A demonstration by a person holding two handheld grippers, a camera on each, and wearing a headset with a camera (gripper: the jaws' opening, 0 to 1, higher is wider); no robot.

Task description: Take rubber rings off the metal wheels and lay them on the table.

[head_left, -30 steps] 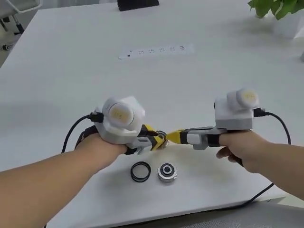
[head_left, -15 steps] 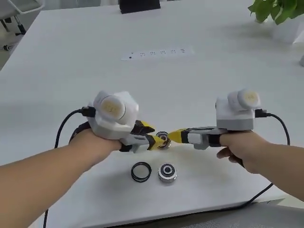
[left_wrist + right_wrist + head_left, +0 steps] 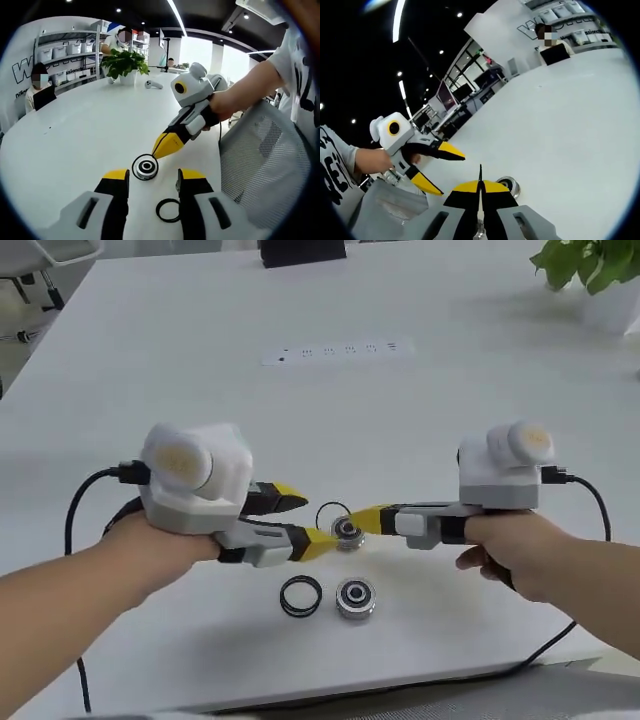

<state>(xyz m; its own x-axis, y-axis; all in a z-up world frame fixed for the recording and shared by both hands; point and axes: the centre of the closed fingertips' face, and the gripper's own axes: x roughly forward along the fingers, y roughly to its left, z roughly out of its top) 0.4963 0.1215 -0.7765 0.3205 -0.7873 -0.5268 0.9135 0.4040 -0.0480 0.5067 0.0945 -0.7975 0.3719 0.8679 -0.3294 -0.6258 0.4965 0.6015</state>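
- The left gripper (image 3: pixel 320 521) stands wide apart, holding nothing.
- The right gripper (image 3: pixel 357 522) is pinched closed on a thin rubber ring (image 3: pixel 328 511), beside a metal wheel (image 3: pixel 347 531).
- A second ring (image 3: pixel 300 596) and second wheel (image 3: pixel 355 598) lie side by side on the surface (image 3: pixel 200 370).

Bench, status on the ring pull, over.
Left gripper open. Right gripper shut on rubber ring, metal wheel at its tip. Loose ring and second wheel on table nearby.

Open-plan office: long white table (image 3: pixel 200 360) with power strip (image 3: pixel 337 351); storage shelves (image 3: pixel 65 55) upper left, plant (image 3: pixel 122 62), mesh chair (image 3: pixel 260 150).
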